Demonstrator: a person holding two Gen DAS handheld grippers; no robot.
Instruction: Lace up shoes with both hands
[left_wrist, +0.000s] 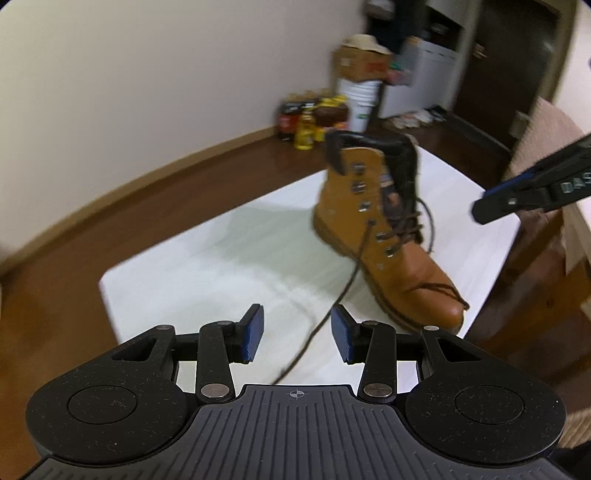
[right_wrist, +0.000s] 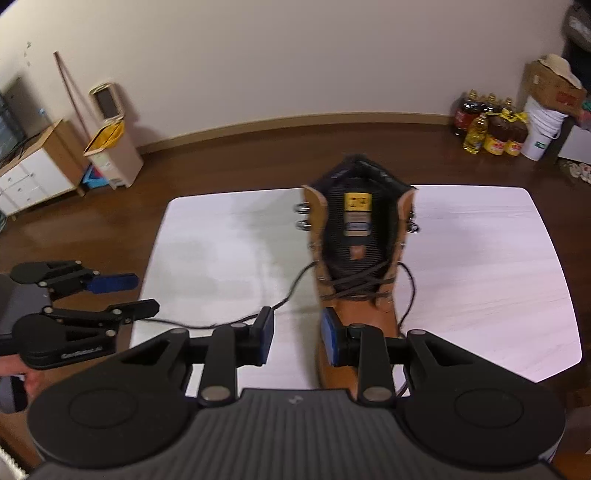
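A white table (right_wrist: 498, 280) stands on a dark wooden floor (right_wrist: 229, 162). A tan boot (left_wrist: 391, 240) stands upright on the table, toe toward the near edge. In the right wrist view its black tongue (right_wrist: 356, 229) is exposed and the upper hooks are unlaced; dark brown lacing crosses only the lower eyelets.

The left gripper (left_wrist: 297, 338) is held low over the near part of the table, to the left of the boot's toe. Its fingers are apart, blue pads (left_wrist: 254, 334) facing each other. One loose lace end (left_wrist: 332, 306) leaves an eyelet on the boot's left side, runs across the table and passes through the gap between those pads. It touches neither pad as far as can be told. In the right wrist view the same gripper (right_wrist: 136, 293) appears at the table's left edge, again spread, with a hand (right_wrist: 31, 380) behind it.

The right gripper (right_wrist: 297, 341) sits directly in front of the boot's toe, fingers apart and holding nothing. Its right pad (right_wrist: 329, 341) overlaps the toe in view; contact cannot be confirmed. The second lace end (right_wrist: 410, 295) loops down the boot's right side, just beside that finger. The first lace end passes behind the left finger of this gripper.

Bottles (right_wrist: 487, 129) and a white bucket (right_wrist: 541, 129) stand against the far wall.
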